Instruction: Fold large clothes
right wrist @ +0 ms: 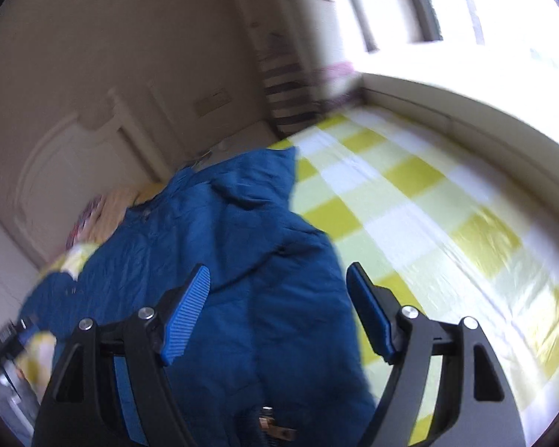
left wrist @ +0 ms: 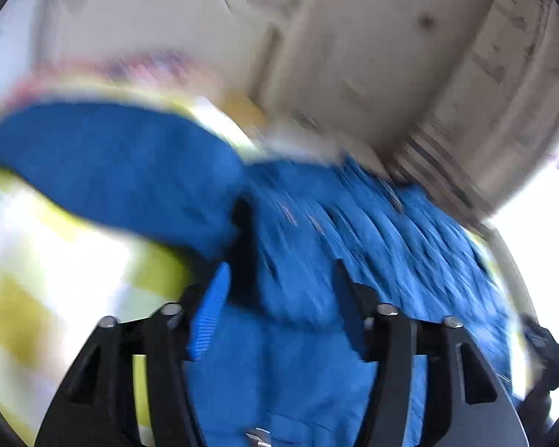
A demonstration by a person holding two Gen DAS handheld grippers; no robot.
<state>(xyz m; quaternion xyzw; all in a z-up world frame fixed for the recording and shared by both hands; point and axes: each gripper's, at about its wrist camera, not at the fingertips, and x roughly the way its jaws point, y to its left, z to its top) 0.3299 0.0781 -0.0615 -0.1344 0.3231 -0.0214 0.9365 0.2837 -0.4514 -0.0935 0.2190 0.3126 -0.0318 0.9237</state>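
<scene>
on the bed's yellow checked sheet your blue jacket lies rumpled, barely folded, most folds still to make; right fingers gape empty above it, left fingers parted around cloth, grip unclear.

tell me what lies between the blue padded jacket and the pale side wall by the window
Bare yellow-and-white checked sheet only, between the blue padded jacket and the side wall; right wrist view.

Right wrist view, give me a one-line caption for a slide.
Open right gripper hovers above a blue jacket lying on a yellow-and-white checked sheet.
</scene>
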